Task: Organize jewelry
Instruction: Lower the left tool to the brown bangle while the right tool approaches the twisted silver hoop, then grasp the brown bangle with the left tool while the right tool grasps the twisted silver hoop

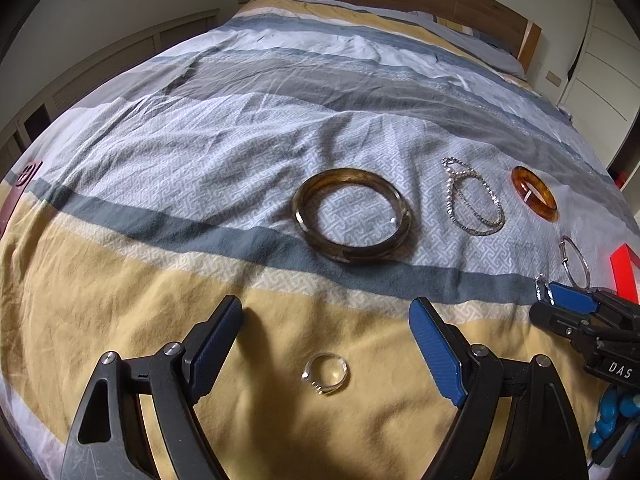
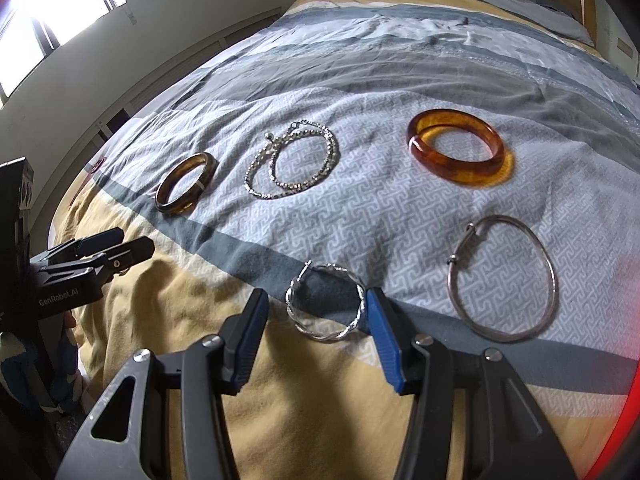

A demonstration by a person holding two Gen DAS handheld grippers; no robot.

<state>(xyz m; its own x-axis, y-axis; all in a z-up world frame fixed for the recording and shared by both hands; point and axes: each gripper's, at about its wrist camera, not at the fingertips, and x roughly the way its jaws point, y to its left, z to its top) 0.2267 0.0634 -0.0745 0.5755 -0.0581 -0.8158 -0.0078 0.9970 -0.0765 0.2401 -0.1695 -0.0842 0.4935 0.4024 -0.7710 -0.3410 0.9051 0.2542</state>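
Five bracelets already lie spread on the bedspread [image 2: 400, 216]: dark bangle [image 2: 185, 188], bead chain [image 2: 294, 164] and amber bangle [image 2: 456, 148] far, plain wire bangle [image 2: 504, 276] near right. My right gripper [image 2: 316, 320] stands apart around the twisted silver bracelet [image 2: 326, 306], not clamping. My left gripper [image 1: 324, 348] gapes wide over the small ring [image 1: 325, 374], untouched. I judge these two remain.
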